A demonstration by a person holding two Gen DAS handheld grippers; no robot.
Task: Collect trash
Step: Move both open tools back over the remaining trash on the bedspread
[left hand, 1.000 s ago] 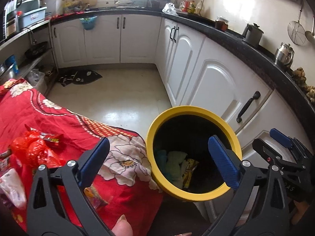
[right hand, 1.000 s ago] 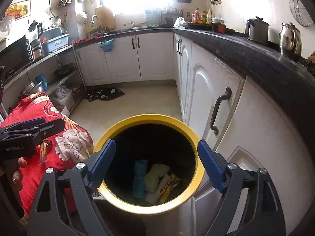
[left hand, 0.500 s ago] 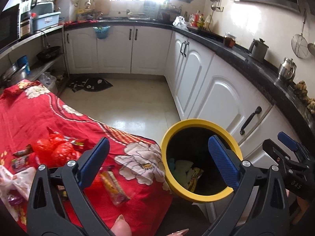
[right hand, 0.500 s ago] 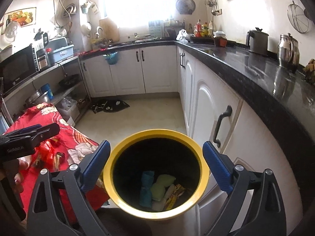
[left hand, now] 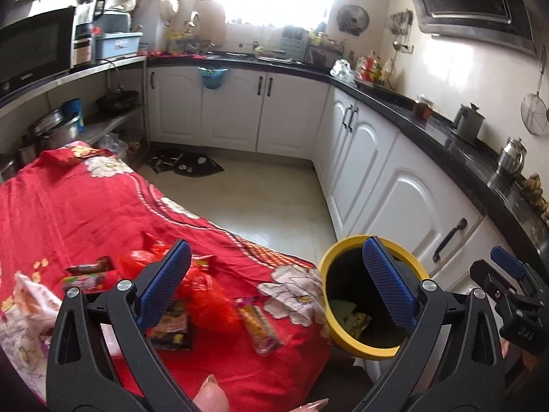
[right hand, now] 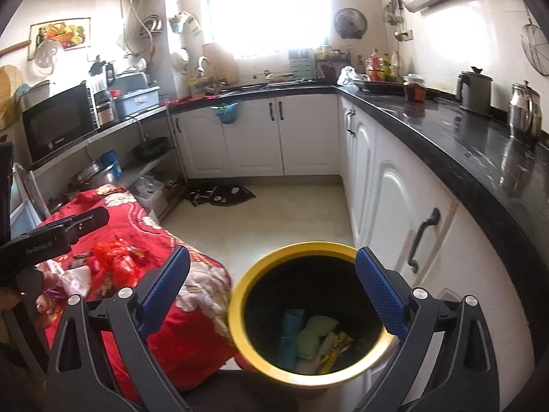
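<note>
Partway through, I judged: yellow bin (right hand: 310, 312) already held a few wrappers (right hand: 314, 341). More wrappers (left hand: 192, 295) lay on the red cloth (left hand: 85, 206). Left gripper (left hand: 274, 281) and right gripper (right hand: 271, 288) were both released, empty.

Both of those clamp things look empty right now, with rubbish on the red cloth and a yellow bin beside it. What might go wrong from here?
The long wrapper lies near the edge of the red cloth, so a clumsy grab might knock it to the floor. The crinkly red bag overlaps other packets and may drag them along. The yellow bin stands close to the table; a swinging left gripper might bump it.
</note>
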